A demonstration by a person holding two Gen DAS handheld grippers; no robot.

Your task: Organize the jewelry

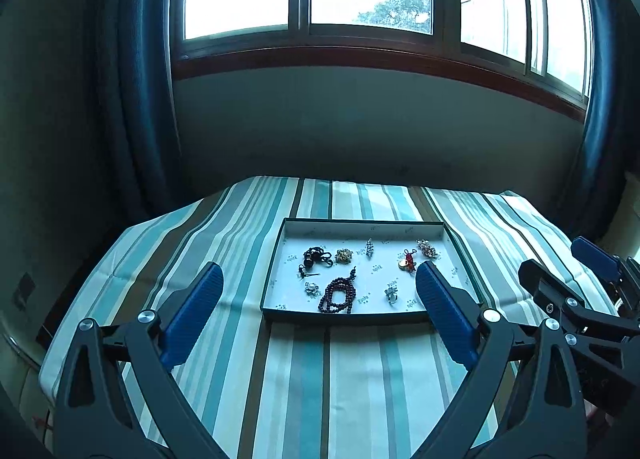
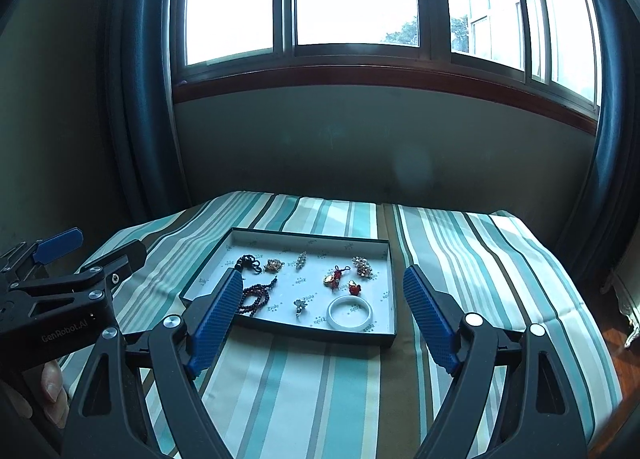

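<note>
A shallow dark-edged tray [image 1: 276, 247] [image 2: 390, 259] with a white printed lining sits on the striped tablecloth. In it lie several pieces: a dark red bead bracelet [image 1: 338, 296] [image 2: 256, 295], a black bead piece [image 1: 316, 256] [image 2: 249, 261], a gold brooch [image 1: 344, 256] [image 2: 274, 265], a red and gold charm [image 1: 407, 261] [image 2: 334, 277], a crystal cluster [image 1: 426, 248] [image 2: 362, 265] and a white bangle [image 2: 351, 312]. My left gripper [image 1: 320, 283] is open and empty, held short of the tray. My right gripper [image 2: 324, 287] is open and empty too.
The table [image 1: 340, 379] [image 2: 320, 391] wears a teal, white and brown striped cloth. Dark blue curtains [image 1: 132, 99] [image 2: 148, 99] flank a wide window behind it. The right gripper shows at the right of the left wrist view [image 1: 560, 271]; the left gripper shows at the left of the right wrist view [image 2: 96, 247].
</note>
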